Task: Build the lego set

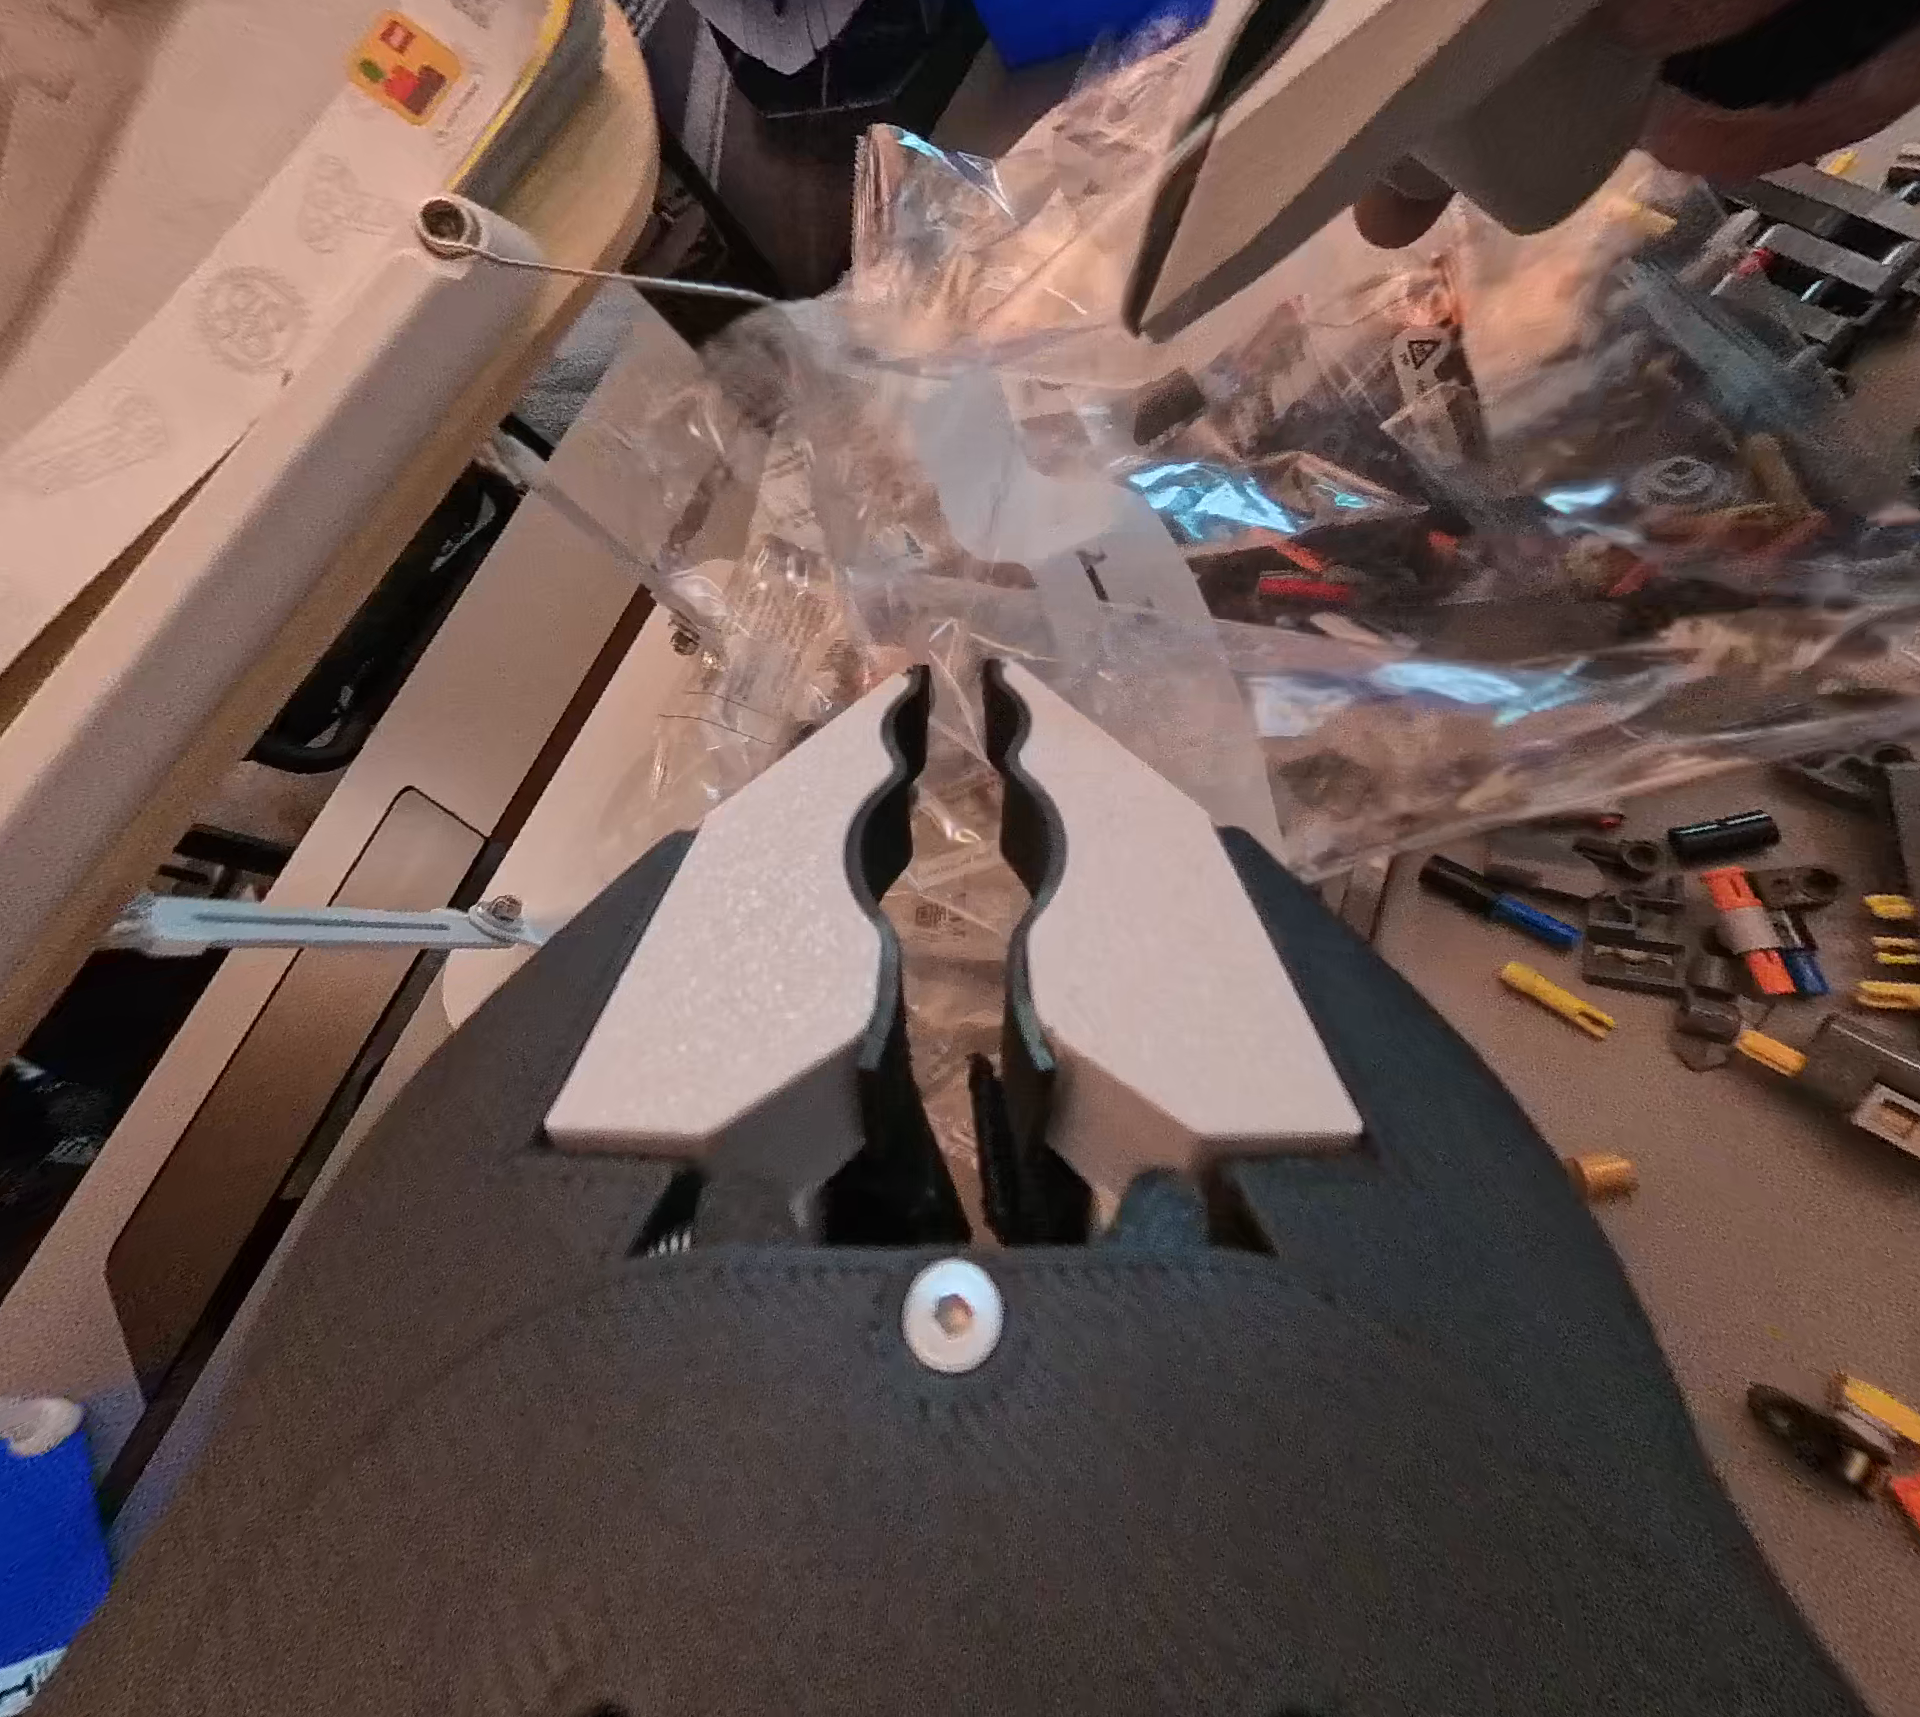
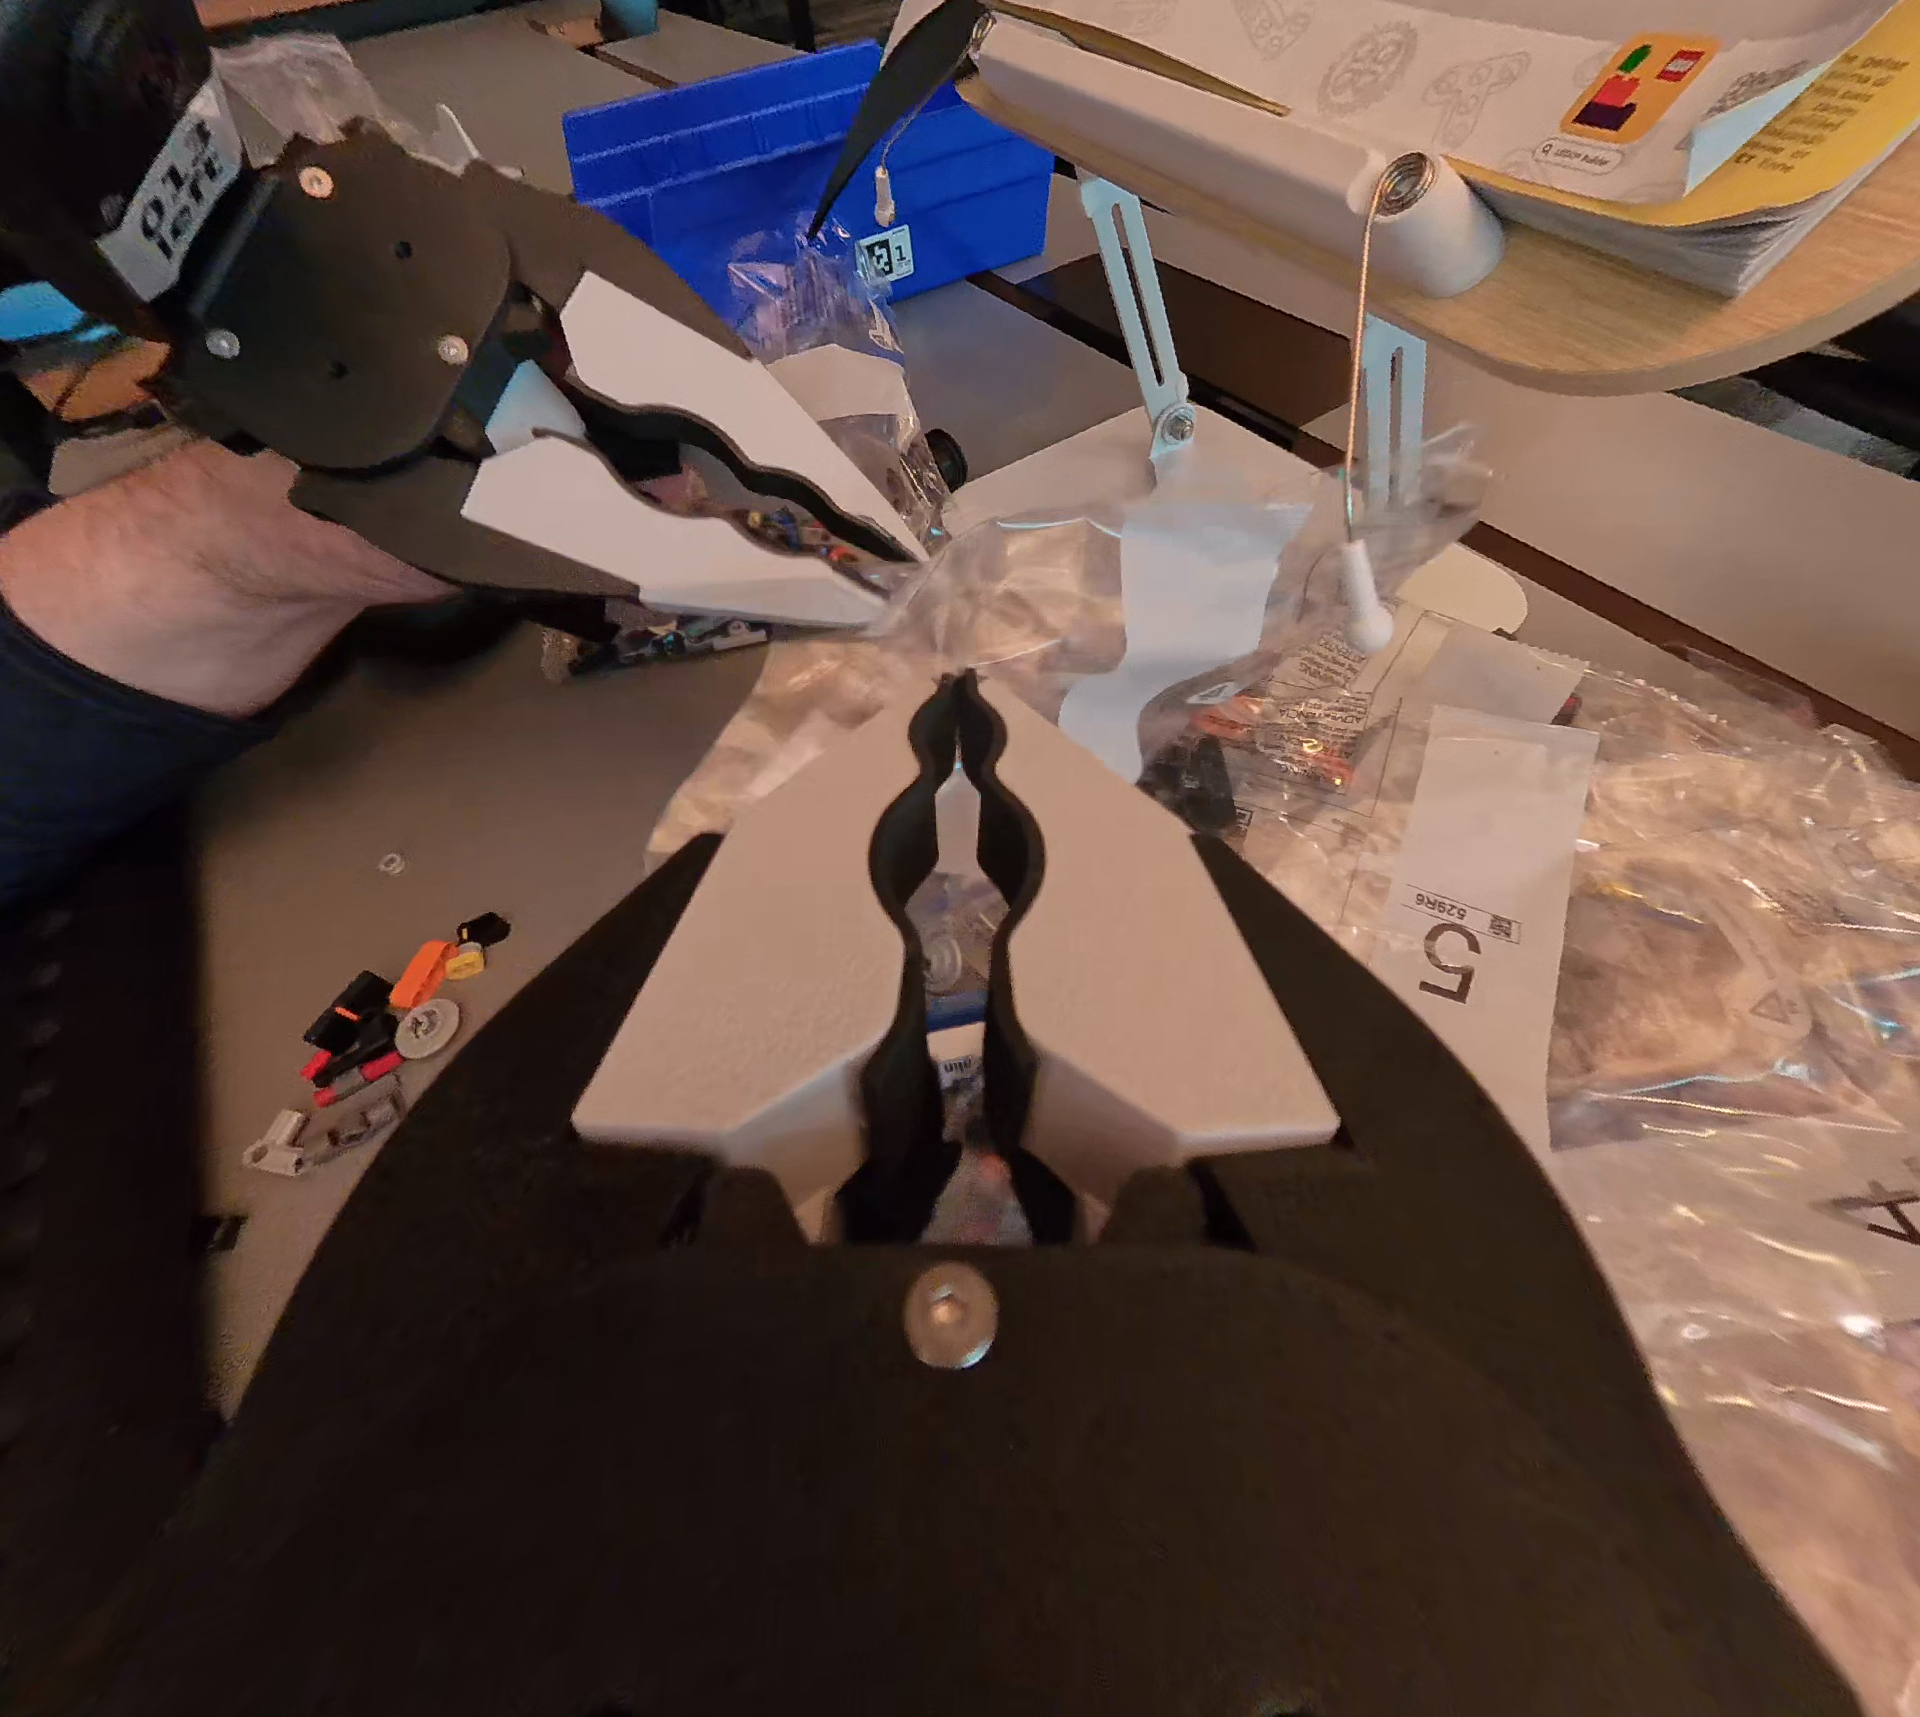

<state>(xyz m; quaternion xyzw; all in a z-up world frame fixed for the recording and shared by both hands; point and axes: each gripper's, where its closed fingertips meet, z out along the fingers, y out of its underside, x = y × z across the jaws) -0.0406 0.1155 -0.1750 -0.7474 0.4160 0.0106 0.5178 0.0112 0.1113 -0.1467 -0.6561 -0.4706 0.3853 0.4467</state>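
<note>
A clear plastic bag of Lego pieces hangs in the air between both grippers, and it also shows in the right wrist view. My left gripper pinches the bag's near edge with only a narrow gap at its tips. In the right wrist view it comes in from the left, held by a hand. My right gripper is shut on the bag's crumpled plastic, tips touching. In the left wrist view it reaches down from the upper right into the bag's top.
Loose small Lego pieces lie on the grey table, more at the left. Other numbered bags lie at right. An instruction book on a wooden stand overhangs, with a wire page clip. A blue bin stands behind.
</note>
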